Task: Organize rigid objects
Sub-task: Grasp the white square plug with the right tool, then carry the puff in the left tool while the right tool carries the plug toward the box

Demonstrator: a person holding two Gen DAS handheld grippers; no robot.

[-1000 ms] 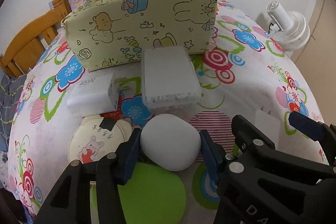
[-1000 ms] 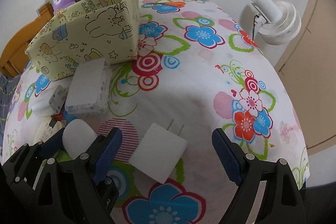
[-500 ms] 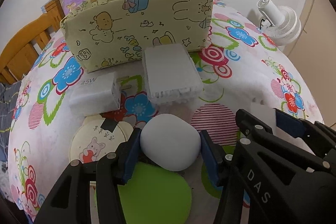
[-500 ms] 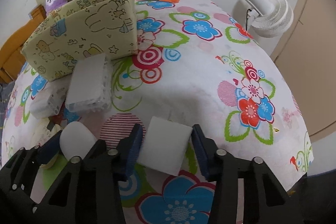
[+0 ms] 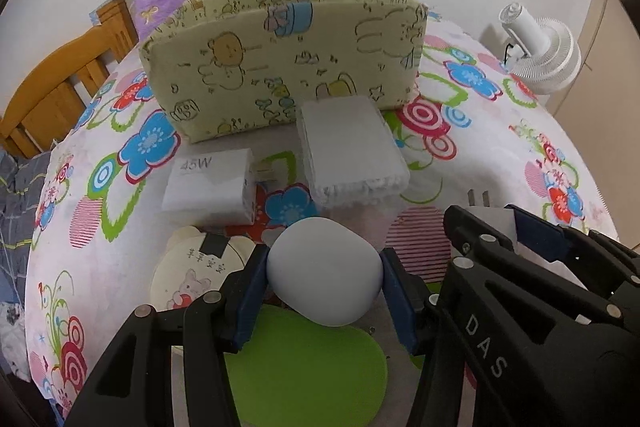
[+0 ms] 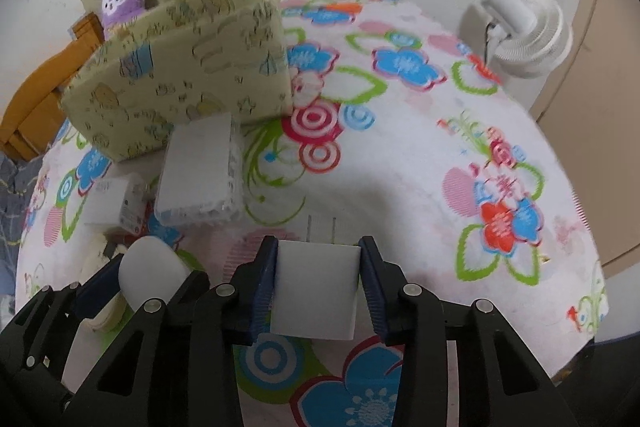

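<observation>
The white plug adapter was clamped square across its two flat side faces by the right gripper, just above the flowered tablecloth, its prongs pointing away towards the printed fabric box; the jaws had just been closed on it. The smooth white rounded case was held between the blue pads of the left gripper, over a green disc. Both were judged light, stiff and slick, so the flat-sided adapter was thought secure, whereas the curved case might be squeezed out unless gripped across its widest part.
</observation>
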